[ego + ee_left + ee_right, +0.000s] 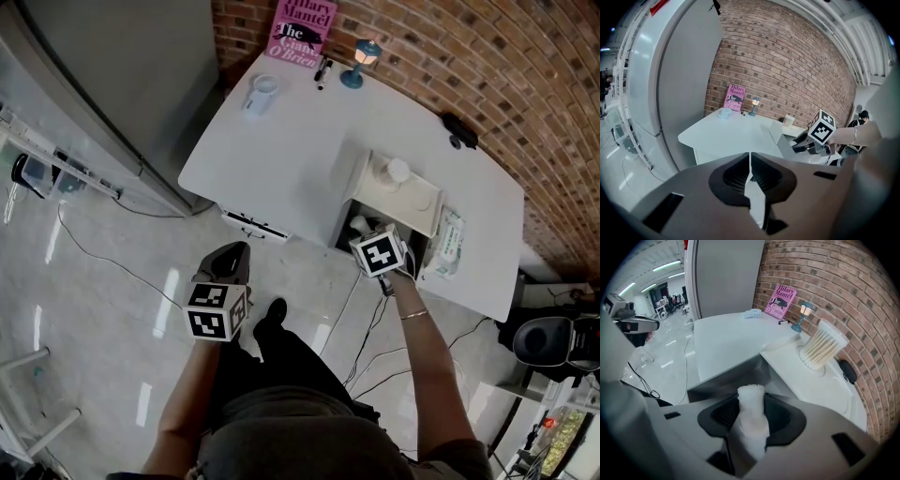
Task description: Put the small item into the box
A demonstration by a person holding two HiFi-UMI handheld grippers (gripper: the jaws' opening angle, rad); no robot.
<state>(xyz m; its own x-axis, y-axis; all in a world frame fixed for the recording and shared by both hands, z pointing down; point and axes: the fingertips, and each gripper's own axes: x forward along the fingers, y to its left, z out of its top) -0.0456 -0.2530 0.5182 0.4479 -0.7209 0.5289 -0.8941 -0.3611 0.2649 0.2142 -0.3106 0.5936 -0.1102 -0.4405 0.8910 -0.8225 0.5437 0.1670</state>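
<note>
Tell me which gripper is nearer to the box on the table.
Right. The right gripper, gripping the small white item, is right at the opening of the box; the left gripper, shut and empty, hangs off the table over the floor.

Box open on top, ribbed cup beside on lid

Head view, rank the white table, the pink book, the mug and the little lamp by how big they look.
1. white table
2. pink book
3. mug and little lamp: about alike, not ranked.
</note>
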